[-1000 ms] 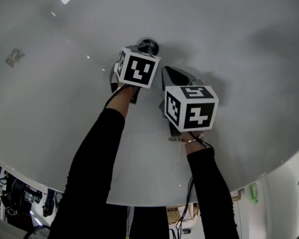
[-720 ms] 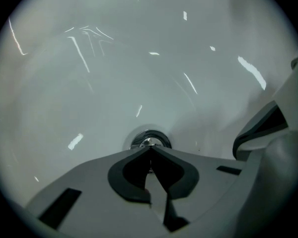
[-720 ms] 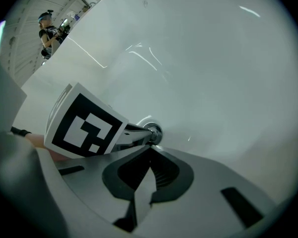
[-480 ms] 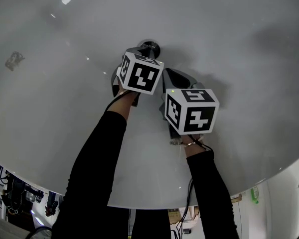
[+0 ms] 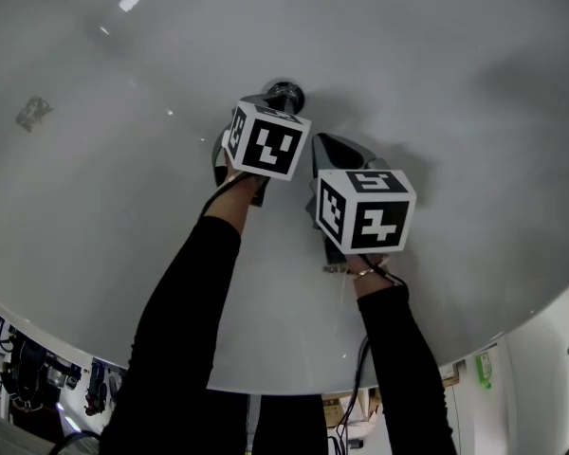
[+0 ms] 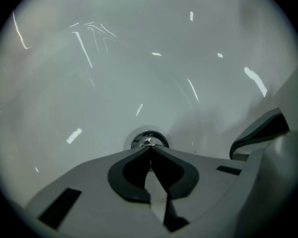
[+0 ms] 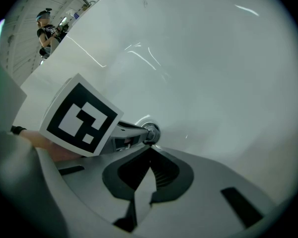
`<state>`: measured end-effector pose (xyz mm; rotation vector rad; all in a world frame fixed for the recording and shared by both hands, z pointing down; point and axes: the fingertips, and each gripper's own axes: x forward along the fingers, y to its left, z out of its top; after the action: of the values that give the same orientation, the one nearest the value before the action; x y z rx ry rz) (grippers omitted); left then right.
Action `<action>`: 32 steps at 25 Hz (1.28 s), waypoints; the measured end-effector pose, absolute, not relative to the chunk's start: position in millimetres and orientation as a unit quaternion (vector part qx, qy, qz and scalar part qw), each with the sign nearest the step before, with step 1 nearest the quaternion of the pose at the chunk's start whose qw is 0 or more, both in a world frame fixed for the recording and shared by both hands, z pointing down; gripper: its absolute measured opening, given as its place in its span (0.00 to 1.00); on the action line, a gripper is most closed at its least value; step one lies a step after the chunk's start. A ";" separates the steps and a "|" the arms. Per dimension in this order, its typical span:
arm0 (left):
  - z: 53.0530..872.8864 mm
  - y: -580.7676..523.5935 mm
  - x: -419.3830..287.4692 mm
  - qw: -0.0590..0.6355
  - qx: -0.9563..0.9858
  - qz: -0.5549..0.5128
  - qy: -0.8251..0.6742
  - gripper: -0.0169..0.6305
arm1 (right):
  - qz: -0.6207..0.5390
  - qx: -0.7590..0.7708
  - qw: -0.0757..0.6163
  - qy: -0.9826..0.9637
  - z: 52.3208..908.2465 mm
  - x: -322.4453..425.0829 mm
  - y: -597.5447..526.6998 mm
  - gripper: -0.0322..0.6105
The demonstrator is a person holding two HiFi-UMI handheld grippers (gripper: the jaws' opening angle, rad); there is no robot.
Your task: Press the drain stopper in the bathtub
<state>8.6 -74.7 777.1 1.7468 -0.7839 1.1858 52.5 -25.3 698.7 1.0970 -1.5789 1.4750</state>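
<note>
The left gripper [image 6: 150,151], jaws closed, points at the drain stopper [image 6: 148,141], which its cube half hides in the head view. The right gripper [image 7: 150,152] is closed and empty.

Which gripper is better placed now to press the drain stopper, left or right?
Left. The left gripper, shut, has its tip right at the drain stopper. The right gripper, also shut, sits beside it, further back from the stopper.

Drain stopper [image 5: 286,91]: round, shiny chrome, is sitting flat at the lowest pt of the white glossy bathtub [image 5: 427,55], approx. mid-floor. Left gripper [image 6: 150,150] tips, pressed together, are resting right at the stopper's near edge. Whether it's sitting up or pressed down: can't tell.
</note>
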 end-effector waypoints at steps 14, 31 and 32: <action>748.9 -71.0 -2.6 0.441 0.699 0.466 -0.317 0.03 | 0.559 0.436 0.343 -0.616 680.7 53.6 -37.3 0.05; 654.0 -94.6 -6.9 0.428 0.724 0.421 -0.340 0.03 | 0.550 0.449 0.317 -0.629 625.8 62.5 -51.0 0.05; 648.8 -94.7 -8.1 0.427 0.725 0.419 -0.340 0.03 | 0.549 0.449 0.316 -0.630 622.6 62.1 -50.7 0.05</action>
<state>-8.1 -94.7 648.8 1.8118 -0.8495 1.0466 62.1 -50.7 622.6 1.1831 -1.6581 1.4460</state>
